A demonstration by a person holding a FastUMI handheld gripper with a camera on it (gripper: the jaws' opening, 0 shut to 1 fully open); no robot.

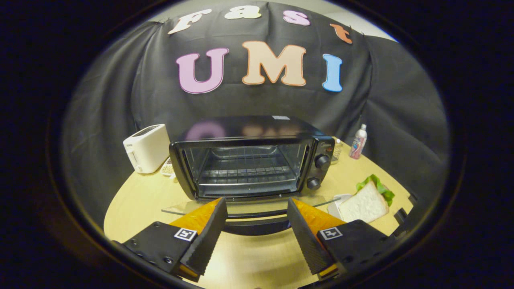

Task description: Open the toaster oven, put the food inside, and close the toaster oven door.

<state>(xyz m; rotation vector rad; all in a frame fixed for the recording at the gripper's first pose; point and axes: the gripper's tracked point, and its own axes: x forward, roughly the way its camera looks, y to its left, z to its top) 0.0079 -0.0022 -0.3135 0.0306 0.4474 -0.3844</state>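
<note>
A round wooden table (257,261) takes up the lower half of the frame, with bare tabletop running from the gripper's fingers toward the bottom of the frame and along the lower left. At centre frame stands a black toaster oven (251,158), its glass door (241,206) folded down flat toward the camera, the door's dark handle (257,224) lying between the fingertips. The gripper (257,210) sits low in the frame, level and aimed straight at the oven mouth, its two black ribbed fingers (207,239) spread wide with nothing gripped. Inside the oven a wire rack (245,170) is visible. The food, a sandwich (367,202) of white bread with green lettuce, lies at right of centre, seemingly on a small white dish, just beyond the right finger. A white toaster (146,147) stands at left of centre beside the oven; a small bottle (358,141) stands upright behind the oven's right side.
</note>
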